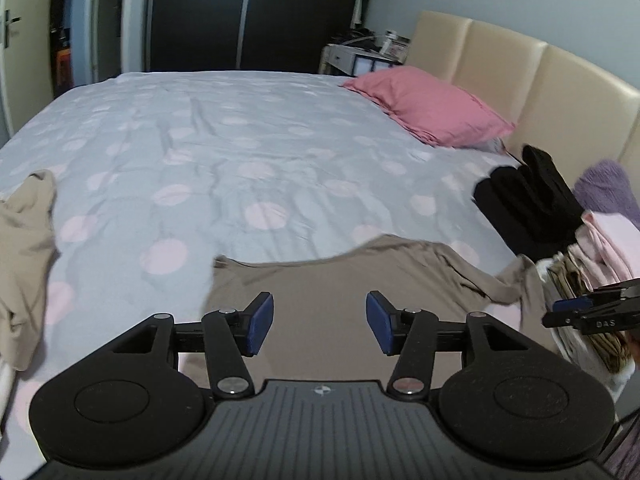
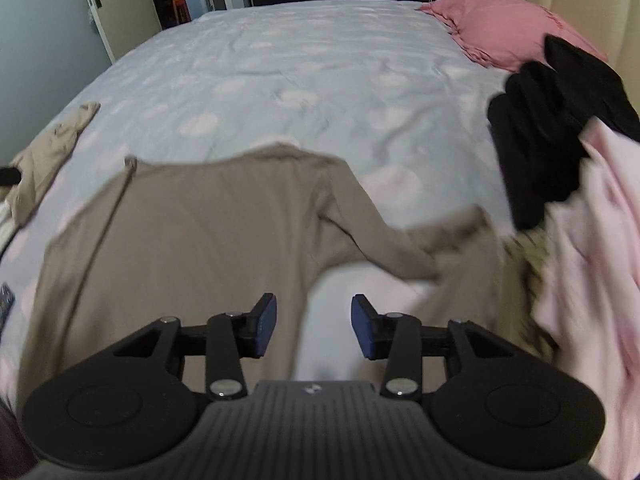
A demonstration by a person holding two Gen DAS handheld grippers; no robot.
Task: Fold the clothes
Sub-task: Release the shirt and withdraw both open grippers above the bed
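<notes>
Left wrist: left gripper point(image 1: 320, 322), blue-padded fingers half apart, empty, above smooth taupe shirt point(image 1: 340, 284) lying flat on near bed point(image 1: 240, 140), dotted quilt. Right wrist: right gripper point(image 2: 314, 326) likewise empty, shirt's sleeve point(image 2: 400, 248) rumpled rightward by black garment point(image 2: 552, 136).

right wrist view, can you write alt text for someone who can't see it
An open right gripper, nothing between its blue pads, hangs over a tan long-sleeved top spread flat on a polka-dot bedspread. Black and pale pink clothes are heaped at right, with a pink pillow beyond.
</notes>
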